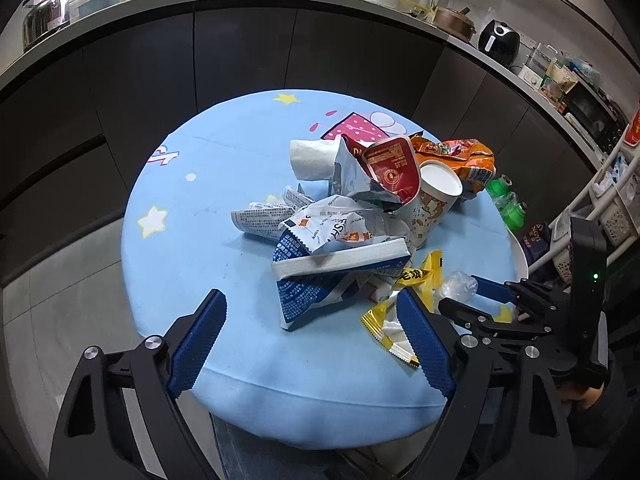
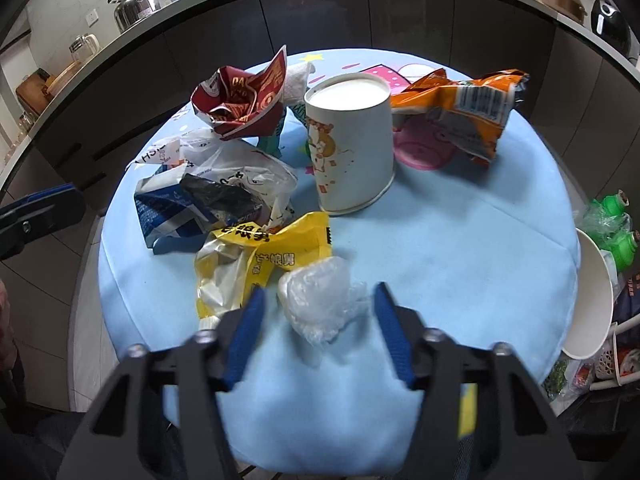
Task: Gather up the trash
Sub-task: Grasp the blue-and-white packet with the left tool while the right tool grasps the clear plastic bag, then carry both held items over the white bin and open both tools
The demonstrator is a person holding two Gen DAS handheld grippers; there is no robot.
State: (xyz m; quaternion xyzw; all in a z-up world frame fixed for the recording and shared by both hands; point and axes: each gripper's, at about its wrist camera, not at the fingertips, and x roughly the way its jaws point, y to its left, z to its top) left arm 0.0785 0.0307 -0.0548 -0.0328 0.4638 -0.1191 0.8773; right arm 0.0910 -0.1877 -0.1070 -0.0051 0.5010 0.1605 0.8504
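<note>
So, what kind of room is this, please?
Most likely a home kitchen: a long counter above dark cabinets holds a steel kettle and a black air fryer. In front stands a small round table with a blue cover.

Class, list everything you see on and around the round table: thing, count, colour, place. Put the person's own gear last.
table: one, light blue cover with cartoon prints, centre
paper cup: one, white with a cartoon print, upside down mid-table
orange bag: one, orange, behind the cup to its right
red wrapper: one, dark red, crumpled, left of the cup
blue carton: one, blue and white, flattened, near edge
yellow wrapper: one, yellow, near edge
clear plastic wad: one, clear, between the right gripper's fingers, untouched
tissue: one, white, far side
green bottles: two caps seen, green, beyond the table's right edge
kettle: one, steel, on the counter
left gripper: open, above the near edge
right gripper: open around the wad
</note>
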